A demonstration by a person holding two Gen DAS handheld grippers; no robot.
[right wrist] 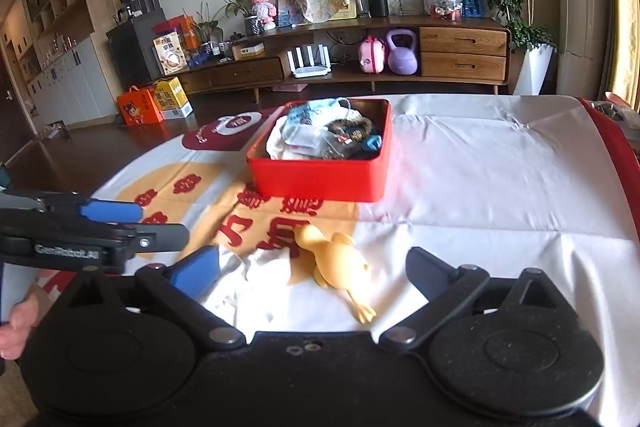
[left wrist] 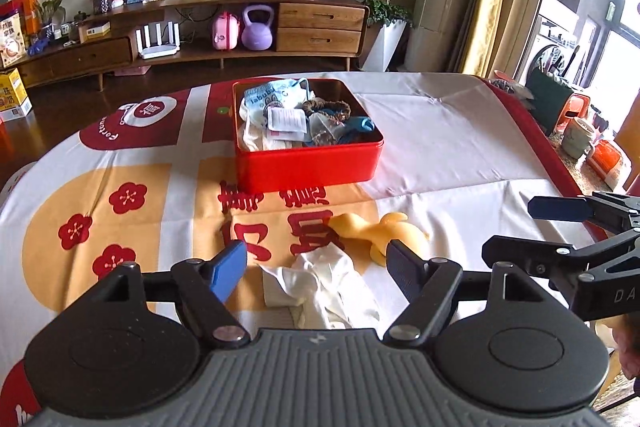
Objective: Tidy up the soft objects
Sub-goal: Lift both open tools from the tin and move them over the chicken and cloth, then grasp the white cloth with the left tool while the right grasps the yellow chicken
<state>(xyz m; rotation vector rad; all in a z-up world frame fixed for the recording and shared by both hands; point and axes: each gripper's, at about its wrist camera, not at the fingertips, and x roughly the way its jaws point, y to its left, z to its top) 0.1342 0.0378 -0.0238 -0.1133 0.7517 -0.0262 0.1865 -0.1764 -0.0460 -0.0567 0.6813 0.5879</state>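
A crumpled white cloth glove [left wrist: 320, 283] lies on the near part of the printed red, orange and white tablecloth [left wrist: 460, 147], touching a soft yellow rubber chicken toy [left wrist: 376, 233] just to its right and slightly farther off. Beyond both, toward the far middle of the table, stands a square red metal tin [left wrist: 308, 163] already heaped with packets, bands and fabric pieces.

The left gripper [left wrist: 318, 269] hovers over the glove with its jaws spread wide and nothing between them. The right gripper [right wrist: 316, 267] is likewise released and empty, framing the chicken toy.

Judging by the layout, these two items are the last loose ones, and the step in hand is lining up for a pickup. Next, each tool likely needs to descend, pinch its soft item at a bunched part, lift, and carry it forward into the tin.
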